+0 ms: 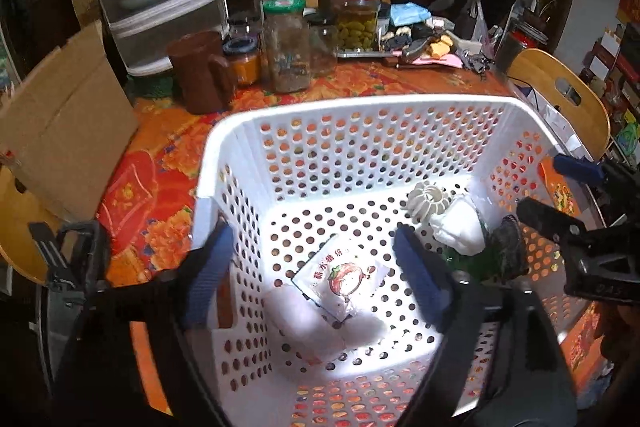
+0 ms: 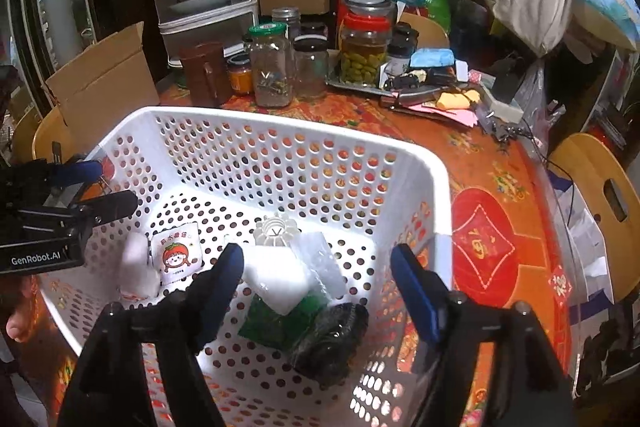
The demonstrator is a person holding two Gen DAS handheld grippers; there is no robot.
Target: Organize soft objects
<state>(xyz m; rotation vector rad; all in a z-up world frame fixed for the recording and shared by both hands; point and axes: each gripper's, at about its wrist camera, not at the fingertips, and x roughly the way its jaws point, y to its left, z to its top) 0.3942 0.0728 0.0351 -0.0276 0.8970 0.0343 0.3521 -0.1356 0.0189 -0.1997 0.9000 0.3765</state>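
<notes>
The white basket [image 2: 440,203] on the patterned surface [image 2: 492,163] already holds the soft things: a dark bundle [image 2: 332,343], a green pad [image 2: 280,323], a white sponge [image 2: 276,279], a pale wad [image 2: 138,267] and a packet [image 2: 176,257], so the job looks close to finished. Both the left gripper [image 1: 308,275] and right gripper [image 2: 316,291] hang spread and empty over it; next would be finding any soft item left outside. Readable writing: "GenRobot.AI" on the left gripper's body; the packet's red characters are too small to read.
</notes>
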